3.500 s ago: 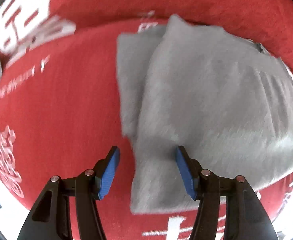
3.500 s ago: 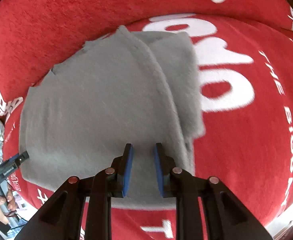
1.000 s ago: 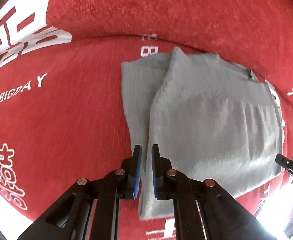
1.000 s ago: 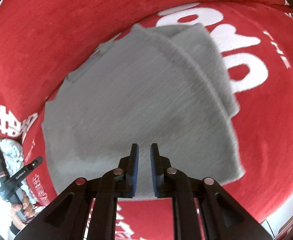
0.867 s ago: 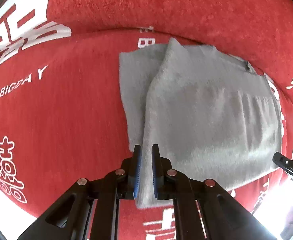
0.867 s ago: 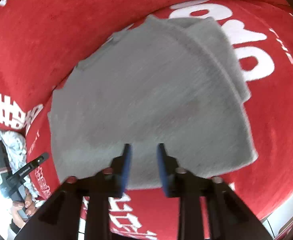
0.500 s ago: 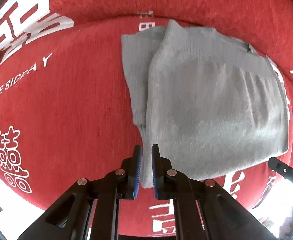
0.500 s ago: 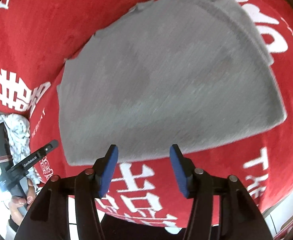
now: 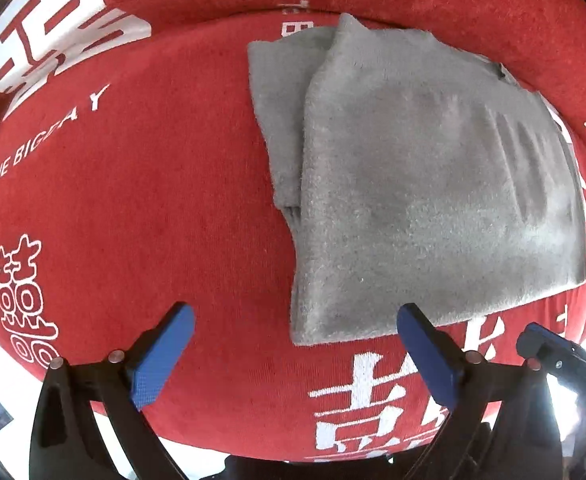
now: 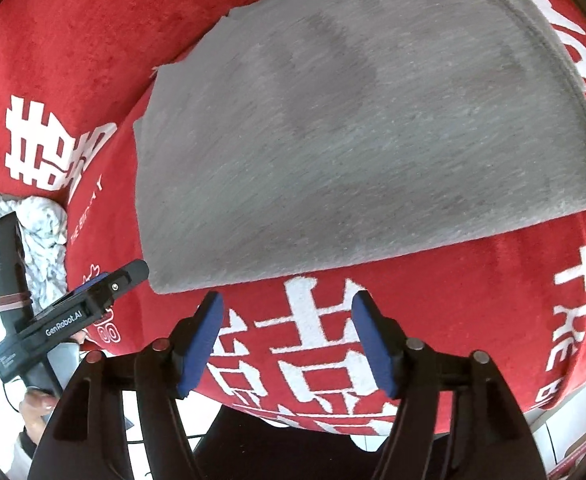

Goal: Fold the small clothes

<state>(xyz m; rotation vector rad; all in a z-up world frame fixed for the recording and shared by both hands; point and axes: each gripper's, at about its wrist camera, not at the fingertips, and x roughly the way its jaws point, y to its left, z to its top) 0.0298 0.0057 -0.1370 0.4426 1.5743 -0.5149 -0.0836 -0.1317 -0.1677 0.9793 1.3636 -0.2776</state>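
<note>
Where both clamped, jaws opened; grey garment (image 9: 413, 184) released.

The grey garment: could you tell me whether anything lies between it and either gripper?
Nothing visible does. The grey garment lies folded on the red cloth. Only bare cloth separates its near edge from the left gripper and right gripper, whose jaws have just been opening, empty.
</note>
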